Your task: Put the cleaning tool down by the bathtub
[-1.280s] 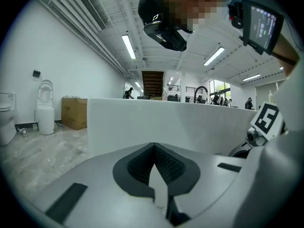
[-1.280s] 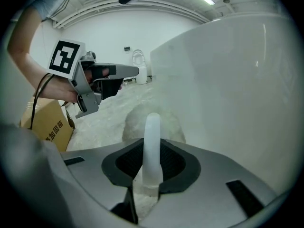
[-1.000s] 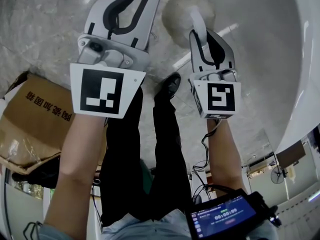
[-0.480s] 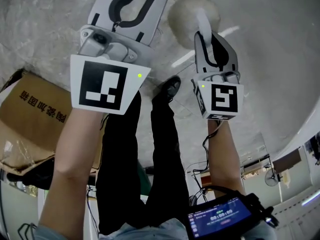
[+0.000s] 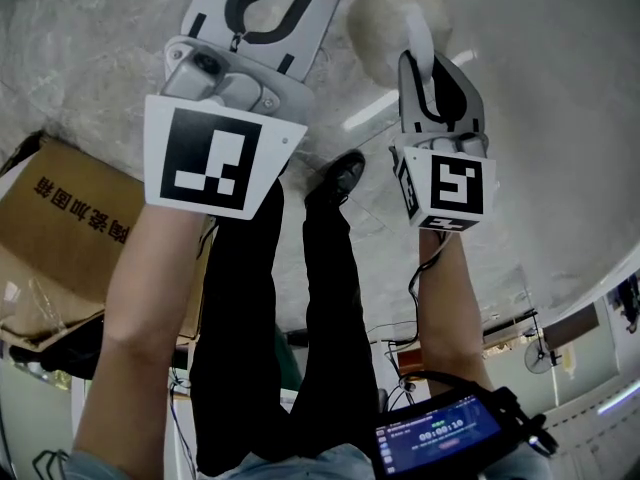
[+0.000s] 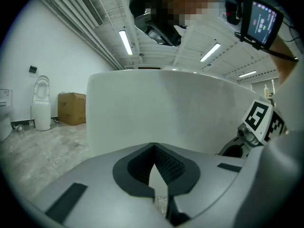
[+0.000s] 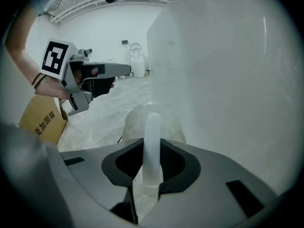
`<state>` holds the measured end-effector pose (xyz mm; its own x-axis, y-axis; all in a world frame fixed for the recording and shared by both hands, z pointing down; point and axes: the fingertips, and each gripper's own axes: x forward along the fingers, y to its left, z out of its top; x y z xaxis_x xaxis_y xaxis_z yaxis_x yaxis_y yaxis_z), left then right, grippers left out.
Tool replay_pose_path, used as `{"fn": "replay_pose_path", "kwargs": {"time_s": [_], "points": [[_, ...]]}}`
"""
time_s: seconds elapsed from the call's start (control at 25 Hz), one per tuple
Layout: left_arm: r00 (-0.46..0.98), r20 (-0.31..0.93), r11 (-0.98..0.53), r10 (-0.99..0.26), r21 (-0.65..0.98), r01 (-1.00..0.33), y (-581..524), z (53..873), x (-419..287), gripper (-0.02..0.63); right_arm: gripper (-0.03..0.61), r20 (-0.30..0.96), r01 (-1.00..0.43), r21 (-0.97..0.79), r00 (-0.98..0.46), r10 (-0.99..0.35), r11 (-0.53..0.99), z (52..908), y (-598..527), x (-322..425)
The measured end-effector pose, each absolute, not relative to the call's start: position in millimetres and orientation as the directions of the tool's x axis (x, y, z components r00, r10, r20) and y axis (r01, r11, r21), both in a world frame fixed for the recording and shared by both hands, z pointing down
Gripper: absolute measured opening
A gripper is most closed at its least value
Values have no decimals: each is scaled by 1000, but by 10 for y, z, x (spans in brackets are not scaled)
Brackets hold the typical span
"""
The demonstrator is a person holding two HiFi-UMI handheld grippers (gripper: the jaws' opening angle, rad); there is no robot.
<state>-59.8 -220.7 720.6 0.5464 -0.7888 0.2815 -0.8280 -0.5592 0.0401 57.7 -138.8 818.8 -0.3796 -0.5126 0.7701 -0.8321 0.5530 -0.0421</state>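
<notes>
Grip on the cleaning tool (image 7: 152, 141) is at its pale handle. The right gripper (image 7: 148, 177) has its fingers clamped on the stem, so the round fluffy head juts out past the tips and leads the way down. In the right gripper view the head sits low, close against the white wall of the bathtub (image 7: 228, 80), over the marble floor (image 5: 90, 58). Whether it touches the floor cannot be told.

The hold looks chosen so the head can meet the floor first. By this reading the tool is at the right spot but not yet released, and what remains is to settle it and part the fingers.

The left gripper (image 5: 272, 13) hangs alongside, fingers pressed tip to tip on nothing. It is probably kept idle because one hand suffices. A cardboard box (image 5: 70, 228) lies well off to the left.
</notes>
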Motion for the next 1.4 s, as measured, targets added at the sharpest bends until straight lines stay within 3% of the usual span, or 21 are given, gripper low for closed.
{"fn": "replay_pose_path", "kwargs": {"time_s": [1.4], "points": [[578, 314, -603, -753, 21, -797, -1942, 7880, -527, 14, 97, 808, -823, -45, -364, -464, 567, 9045, -1113, 693]]}}
